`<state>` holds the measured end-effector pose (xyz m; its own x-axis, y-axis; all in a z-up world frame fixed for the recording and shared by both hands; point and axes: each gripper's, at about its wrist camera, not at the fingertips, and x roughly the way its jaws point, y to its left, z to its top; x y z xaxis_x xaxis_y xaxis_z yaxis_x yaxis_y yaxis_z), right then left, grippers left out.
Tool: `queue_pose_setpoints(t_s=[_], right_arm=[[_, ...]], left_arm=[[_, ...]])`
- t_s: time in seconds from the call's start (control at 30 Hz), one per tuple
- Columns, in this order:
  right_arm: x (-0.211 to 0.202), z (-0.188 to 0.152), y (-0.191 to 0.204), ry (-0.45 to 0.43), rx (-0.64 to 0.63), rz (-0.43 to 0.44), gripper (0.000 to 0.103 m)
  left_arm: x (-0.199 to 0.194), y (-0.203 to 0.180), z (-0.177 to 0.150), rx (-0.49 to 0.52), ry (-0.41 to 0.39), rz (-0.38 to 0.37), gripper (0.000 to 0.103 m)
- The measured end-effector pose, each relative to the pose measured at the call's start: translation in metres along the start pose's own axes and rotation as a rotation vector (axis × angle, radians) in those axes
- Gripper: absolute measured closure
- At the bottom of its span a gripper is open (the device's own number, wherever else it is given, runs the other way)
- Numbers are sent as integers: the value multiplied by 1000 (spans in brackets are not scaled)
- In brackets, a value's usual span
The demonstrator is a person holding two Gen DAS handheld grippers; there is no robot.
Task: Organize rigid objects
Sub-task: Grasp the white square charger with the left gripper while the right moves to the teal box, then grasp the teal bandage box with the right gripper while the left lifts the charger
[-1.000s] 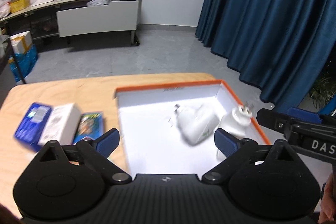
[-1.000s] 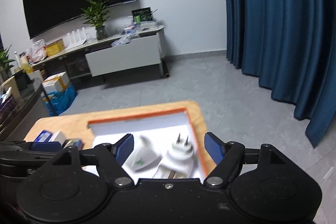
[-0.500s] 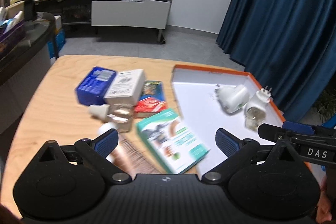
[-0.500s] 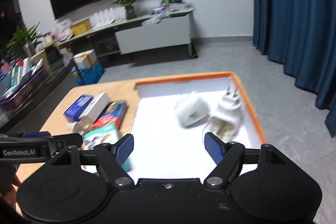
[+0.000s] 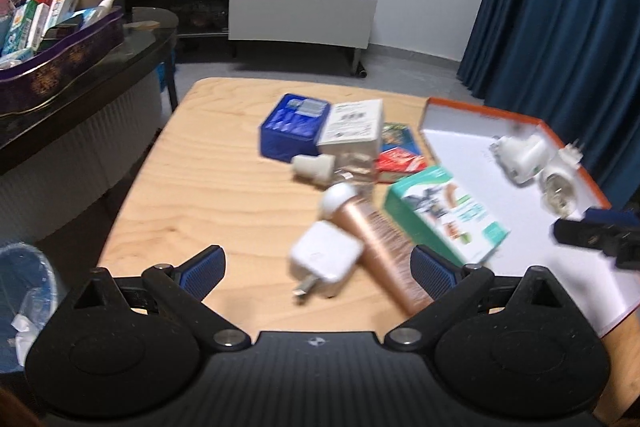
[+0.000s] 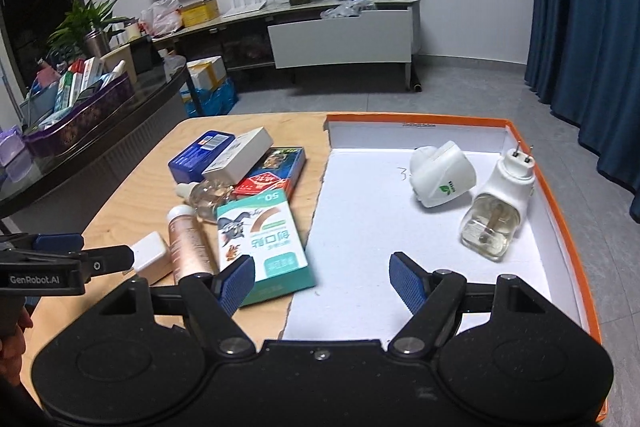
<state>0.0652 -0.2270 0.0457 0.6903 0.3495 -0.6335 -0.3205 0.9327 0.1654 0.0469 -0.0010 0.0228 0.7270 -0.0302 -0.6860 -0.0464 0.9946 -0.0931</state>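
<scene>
- Over the last second the left gripper [image 5: 316, 265] has swung away from the orange-rimmed white cardboard tray [image 6: 558, 195] to the clutter on the pale wooden table [image 5: 208, 187]. This suggests that the next pick is being lined up.
- Its blue-padded jaws stand wide apart and hold nothing. Just ahead of them lie a small white square plug charger [image 5: 325, 259] and, touching it, a rose-gold tube with a white cap [image 5: 370, 227].
- The right gripper [image 6: 320, 277] has drawn back. It hovers over the tray's near left edge, jaws apart and empty.
- Inside the tray, at the far right, are two white plug-in vaporiser units [image 6: 442, 175], side by side. One has a clear liquid bottle [image 6: 489, 223].
- Still outside the tray are a green-and-white carton [image 6: 266, 241] beside its left edge, a blue box [image 6: 200, 155], a white box [image 6: 240, 159] and a red-and-blue packet [image 6: 272, 175].
</scene>
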Motion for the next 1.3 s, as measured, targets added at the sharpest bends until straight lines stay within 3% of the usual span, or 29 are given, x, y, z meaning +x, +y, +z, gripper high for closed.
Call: queue_pose_setpoints(t_s=[0.2,0.37,0.43,0.57,0.63,1.0,1.1,1.3], right_arm=[[1,-1,-2,10,10,3,15],[1,0,-1,13,5,-4,15],[2,1,-1,14,9,-6,15],[4,2,0,20,3,-5,15],[7,2,3,27,-4,1,15],[58,12,37,126,-101,86,15],[76,18,44,144,-133,71,11],[114,23,52,231,-143,51,15]], left_arm=[[18,14,-8,78,6,9,2],[35,4,-9,214,-4,-11,8],[45,2,-11,237,18,-22,24],[53,2,-11,228,7,-49,37],[52,3,-9,211,-2,-74,60],[28,16,-11,66,4,-58,60],[17,22,-11,22,-7,-55,60],[3,20,-8,-2,-31,-64,60]])
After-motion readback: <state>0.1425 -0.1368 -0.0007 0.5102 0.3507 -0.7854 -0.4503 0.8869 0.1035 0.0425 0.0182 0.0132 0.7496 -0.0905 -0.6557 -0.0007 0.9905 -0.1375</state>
